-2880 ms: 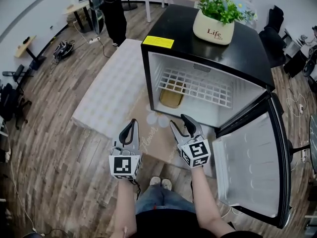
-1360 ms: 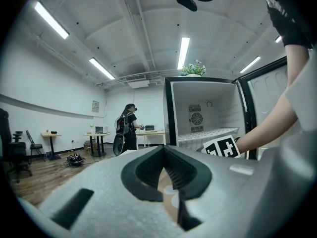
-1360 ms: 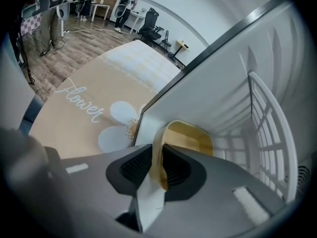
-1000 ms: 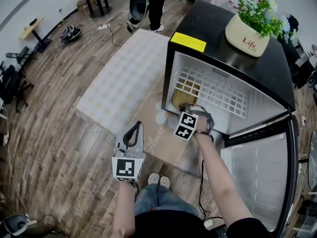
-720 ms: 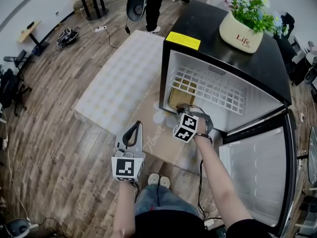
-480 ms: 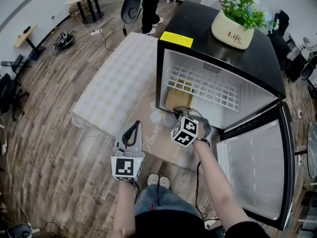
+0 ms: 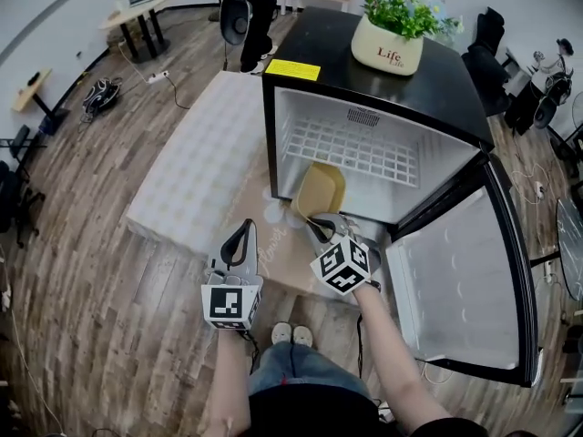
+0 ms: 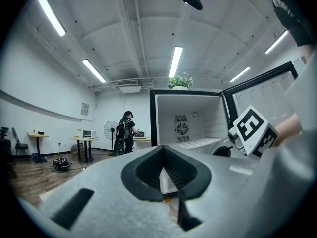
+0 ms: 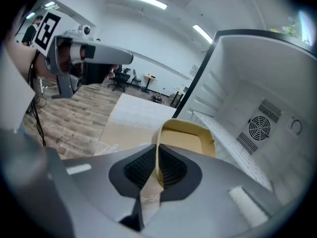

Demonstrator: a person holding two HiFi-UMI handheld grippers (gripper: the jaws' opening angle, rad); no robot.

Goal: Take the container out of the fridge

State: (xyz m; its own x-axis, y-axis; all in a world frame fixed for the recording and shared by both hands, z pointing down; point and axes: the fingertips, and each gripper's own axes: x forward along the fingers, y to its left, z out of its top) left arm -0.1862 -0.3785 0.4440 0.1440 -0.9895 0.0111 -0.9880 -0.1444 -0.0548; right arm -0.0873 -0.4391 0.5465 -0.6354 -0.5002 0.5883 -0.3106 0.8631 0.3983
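Head view: container [image 7: 319, 191] tilted at fridge [image 7: 451, 85] mouth; right gripper view: R tongs [image 9: 157, 170] clamp its rim. L tongs [image 8: 166, 177] closed, empty.

The fridge [image 7: 446, 85] is showing a glossy black shell and a smooth white plastic lining, its shelf [image 7: 351, 148] a white-coated wire grid. The container [image 7: 319, 192] is looking matt, smooth and tan, while the floor [image 7: 82, 244] is showing grained wood planks.

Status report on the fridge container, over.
Right claw shut on rim of tan container; left claw shut, empty. Container tilted at fridge mouth. Door open, nothing blocking.
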